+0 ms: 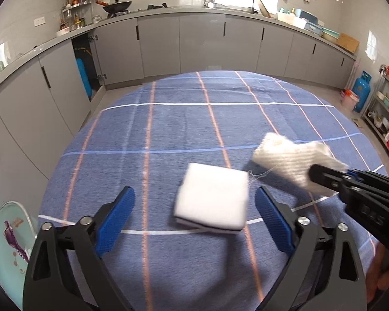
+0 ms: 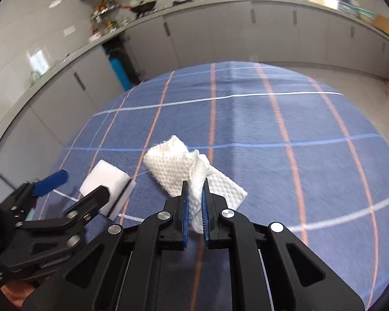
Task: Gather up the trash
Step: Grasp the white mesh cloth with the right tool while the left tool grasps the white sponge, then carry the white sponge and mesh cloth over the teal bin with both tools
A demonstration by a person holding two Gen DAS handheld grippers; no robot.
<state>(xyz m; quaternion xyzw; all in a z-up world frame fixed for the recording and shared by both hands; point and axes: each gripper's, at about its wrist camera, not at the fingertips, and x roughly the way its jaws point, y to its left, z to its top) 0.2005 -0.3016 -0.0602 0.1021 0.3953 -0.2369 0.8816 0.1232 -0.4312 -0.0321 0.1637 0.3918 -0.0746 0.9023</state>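
A white crumpled cloth wipe (image 2: 192, 173) is pinched between the blue pads of my right gripper (image 2: 195, 189), which is shut on it; the wipe (image 1: 290, 156) is held just above the blue checked tablecloth (image 1: 168, 129). A white folded pad with a dark underside (image 1: 212, 198) lies on the cloth between the open fingers of my left gripper (image 1: 194, 210), touching neither pad. In the right wrist view the same pad (image 2: 107, 184) sits left of the wipe, with the left gripper (image 2: 72, 189) over it.
A pale green plate with a purple print (image 1: 10, 243) stands at the table's left edge. Grey kitchen cabinets (image 1: 194, 44) run along the far walls, with a blue gas cylinder (image 1: 361, 90) and a shelf rack (image 1: 386, 114) at the right.
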